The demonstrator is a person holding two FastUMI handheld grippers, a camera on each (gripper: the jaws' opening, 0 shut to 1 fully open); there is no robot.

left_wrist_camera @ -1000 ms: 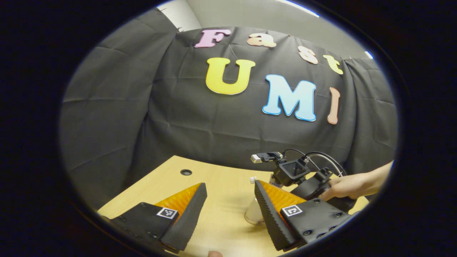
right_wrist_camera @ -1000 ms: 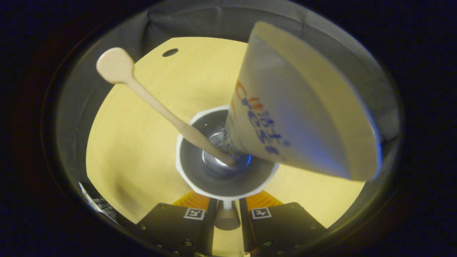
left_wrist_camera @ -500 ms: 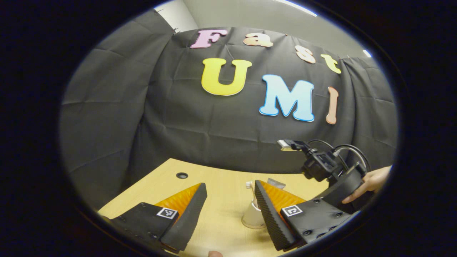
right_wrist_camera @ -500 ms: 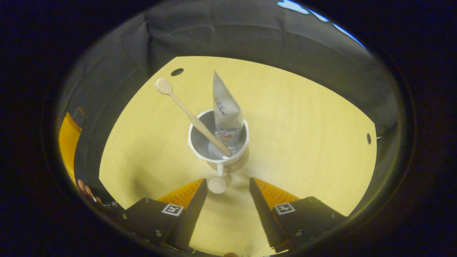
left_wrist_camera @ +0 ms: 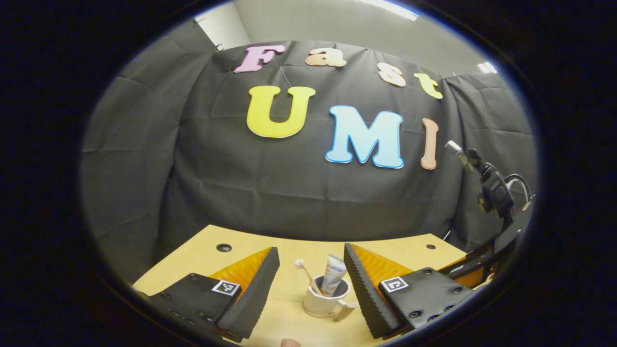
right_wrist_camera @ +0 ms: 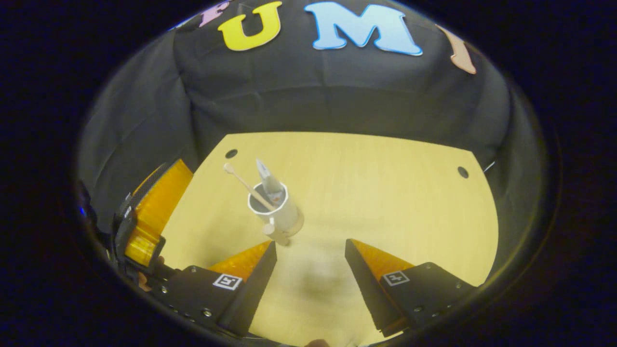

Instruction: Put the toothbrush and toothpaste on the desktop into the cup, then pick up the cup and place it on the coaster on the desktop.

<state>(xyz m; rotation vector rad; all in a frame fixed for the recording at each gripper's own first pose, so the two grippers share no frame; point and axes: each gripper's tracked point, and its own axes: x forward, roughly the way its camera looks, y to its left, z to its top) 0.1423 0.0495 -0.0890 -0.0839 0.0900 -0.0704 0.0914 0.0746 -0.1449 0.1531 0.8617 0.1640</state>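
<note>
Partly hidden coaster (right_wrist_camera: 295,226) under cup (right_wrist_camera: 279,212), toothbrush (right_wrist_camera: 243,184) blurred

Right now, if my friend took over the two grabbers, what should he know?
Left gripper: open, holding nothing, aimed at the cup.
Right gripper: open, holding nothing, above the desktop.
The cup stands upright with the toothbrush and toothpaste inside, leaning out past the rim.
The cup seems to rest on the coaster, whose edge peeks out beneath it.
Done: both items in the cup, cup apparently on the coaster.
Left: probably nothing, just check the cup sits squarely.
</note>
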